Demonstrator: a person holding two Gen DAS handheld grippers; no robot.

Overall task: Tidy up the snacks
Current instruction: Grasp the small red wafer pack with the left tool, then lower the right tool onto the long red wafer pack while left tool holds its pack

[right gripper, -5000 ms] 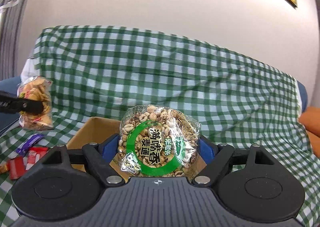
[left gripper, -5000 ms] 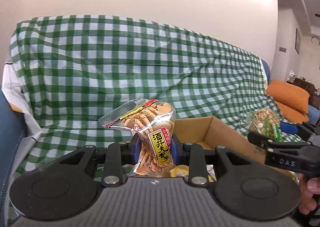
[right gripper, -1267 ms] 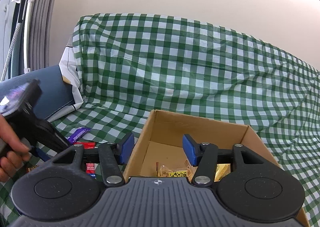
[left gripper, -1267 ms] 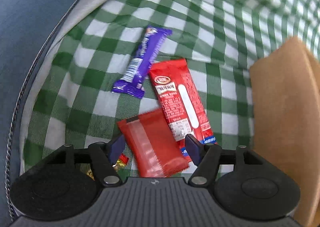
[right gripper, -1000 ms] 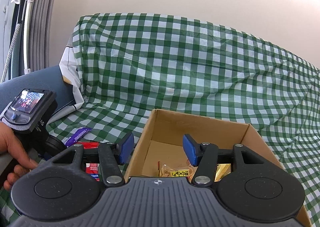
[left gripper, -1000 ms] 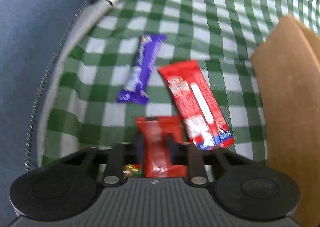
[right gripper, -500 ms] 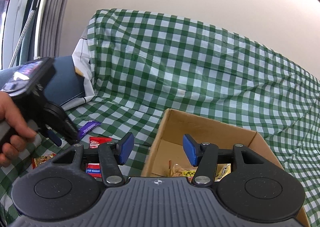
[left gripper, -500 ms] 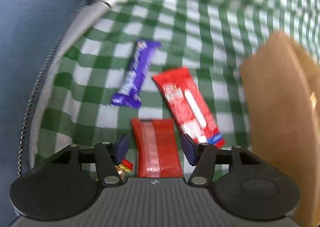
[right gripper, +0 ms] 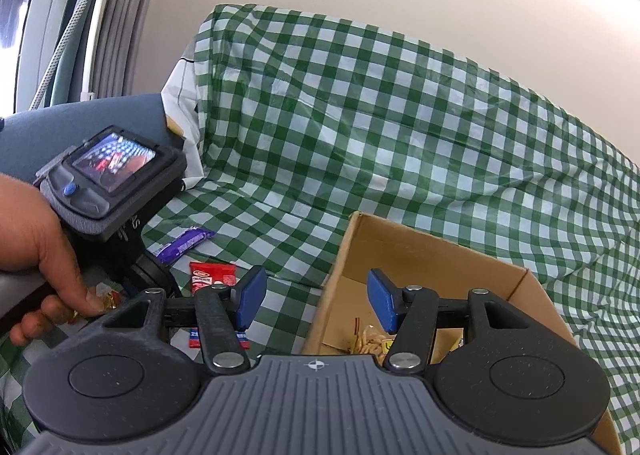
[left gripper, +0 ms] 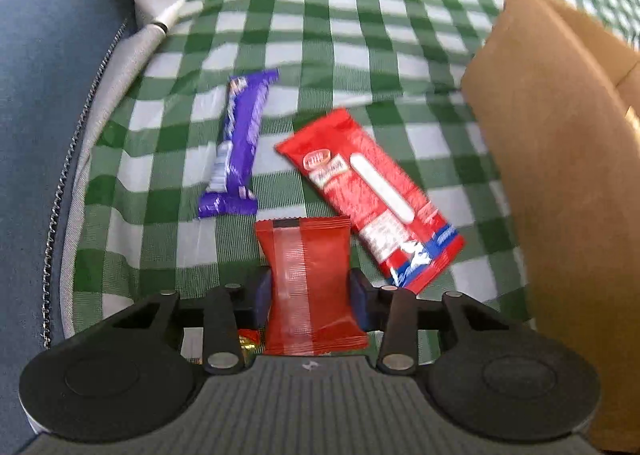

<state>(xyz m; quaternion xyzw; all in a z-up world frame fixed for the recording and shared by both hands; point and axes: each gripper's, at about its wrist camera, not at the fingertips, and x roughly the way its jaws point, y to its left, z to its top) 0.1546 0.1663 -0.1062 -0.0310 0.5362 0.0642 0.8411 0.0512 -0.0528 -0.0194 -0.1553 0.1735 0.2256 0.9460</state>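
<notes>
While my left hand-held gripper [left gripper: 310, 293] closes around the red packet [left gripper: 310, 279] left of the box [left gripper: 560, 191], pads at its edges, I should clamp squarely before lifting. My right hand-held gripper [right gripper: 314, 299] hangs open, empty, at the box's rim.

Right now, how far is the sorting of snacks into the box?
Done: some packets already lie inside the cardboard box. In hand: the left gripper has just been closing its jaws on the small red packet, which sits between them and seems gripped. Left: the purple bar, the long red wrapper and a small candy remain on the checked cloth. The right gripper is open, empty.
</notes>
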